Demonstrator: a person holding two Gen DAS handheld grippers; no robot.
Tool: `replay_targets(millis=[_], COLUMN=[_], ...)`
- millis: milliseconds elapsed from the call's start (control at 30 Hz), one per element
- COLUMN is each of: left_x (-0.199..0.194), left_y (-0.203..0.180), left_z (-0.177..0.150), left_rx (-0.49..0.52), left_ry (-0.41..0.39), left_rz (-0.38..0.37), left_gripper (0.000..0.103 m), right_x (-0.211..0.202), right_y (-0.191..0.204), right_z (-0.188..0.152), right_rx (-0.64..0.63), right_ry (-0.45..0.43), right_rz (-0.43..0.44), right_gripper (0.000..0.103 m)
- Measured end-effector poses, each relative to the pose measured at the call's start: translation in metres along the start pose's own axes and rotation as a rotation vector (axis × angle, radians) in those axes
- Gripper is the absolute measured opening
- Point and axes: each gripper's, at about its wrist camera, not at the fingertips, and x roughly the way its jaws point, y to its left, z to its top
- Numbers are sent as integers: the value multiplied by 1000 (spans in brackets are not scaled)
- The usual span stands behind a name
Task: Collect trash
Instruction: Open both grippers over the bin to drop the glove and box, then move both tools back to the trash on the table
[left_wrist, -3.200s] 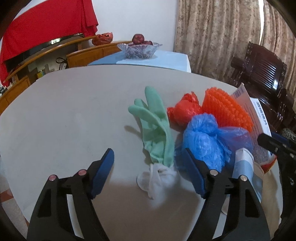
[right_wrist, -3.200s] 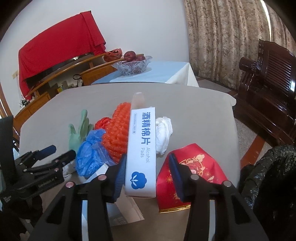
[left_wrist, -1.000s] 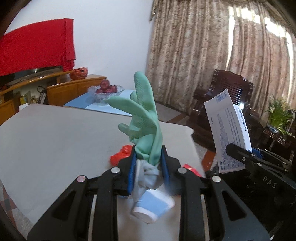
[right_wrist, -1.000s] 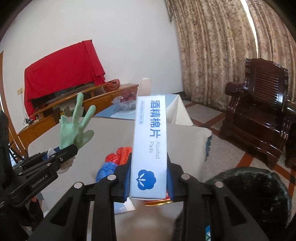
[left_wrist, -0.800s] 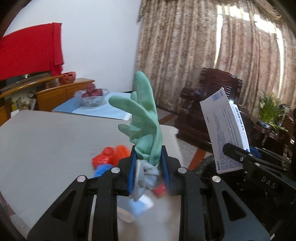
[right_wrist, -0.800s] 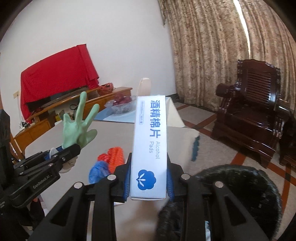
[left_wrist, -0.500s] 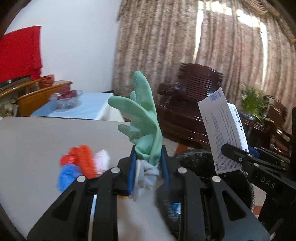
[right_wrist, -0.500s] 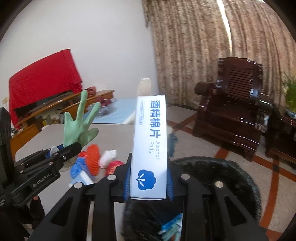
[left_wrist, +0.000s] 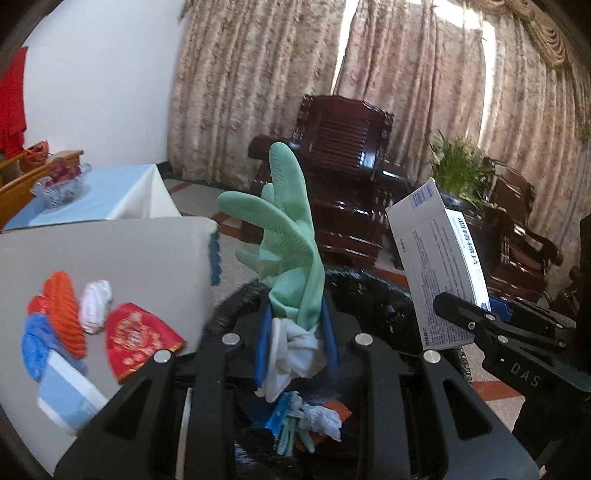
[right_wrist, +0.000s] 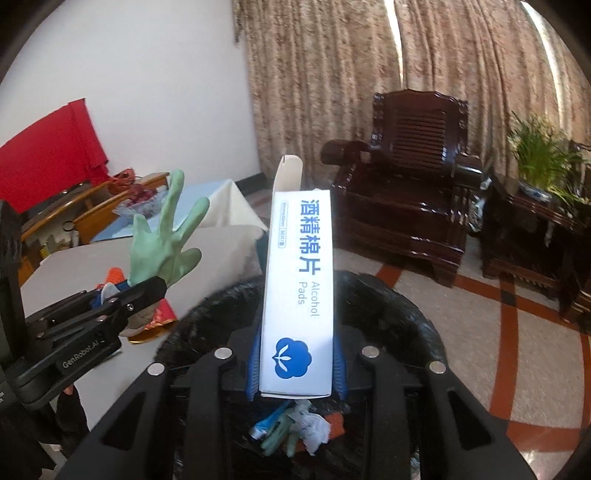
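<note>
A green rubber glove (left_wrist: 291, 240) with a white rag bunched at its cuff is gripped upright in the left gripper (left_wrist: 295, 339), the jaws closed narrowly around it. A tall white box of alcohol pads (right_wrist: 299, 288) is clamped between the jaws of the right gripper (right_wrist: 297, 363), also standing upright. Both items are held over the open mouth of a bin lined with a black bag (right_wrist: 406, 306), presumably so they can be dropped straight in. Scraps of paper and plastic are already seen at the bottom. More trash is left on the grey surface (left_wrist: 129, 251) beside the bin: an orange mesh (left_wrist: 64, 314), a blue bag (left_wrist: 35, 343), a white wad (left_wrist: 95, 304) and a red packet (left_wrist: 136, 338).
</note>
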Motion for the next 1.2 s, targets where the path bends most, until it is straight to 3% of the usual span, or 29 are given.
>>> replay_targets(millis=[233, 300, 333, 400, 500, 567, 633, 800, 1200], left_x=[25, 28, 28, 26, 21, 15, 9, -13, -93], left_y=[-9, -6, -5, 0, 7, 15, 24, 51, 139], left_z=[-13, -16, -17, -18, -18, -18, -17, -16, -17], left_rx=[7, 4, 1, -4, -11, -20, -27, -28, -43], left_ry=[56, 69, 69, 60, 49, 38, 29, 7, -57], left_rz=[-34, -46, -52, -56, -50, -30, -3, 88, 368], left_gripper=[26, 31, 42, 57, 64, 71, 81, 90, 90], right_x=[13, 16, 17, 19, 20, 20, 18, 20, 22], right_y=[-15, -17, -17, -18, -18, -16, -13, -1, 93], right_z=[-19, -23, -26, -30, -31, -30, -30, -26, -8], right_rx=[22, 27, 28, 25, 25, 24, 25, 56, -41], right_ry=[55, 71, 80, 90, 92, 90, 76, 69, -65], right_rz=[-22, -26, -36, -60, -89, -109, -111, -54, 137], right_gripper=[31, 32, 32, 43, 64, 89, 96, 97, 97])
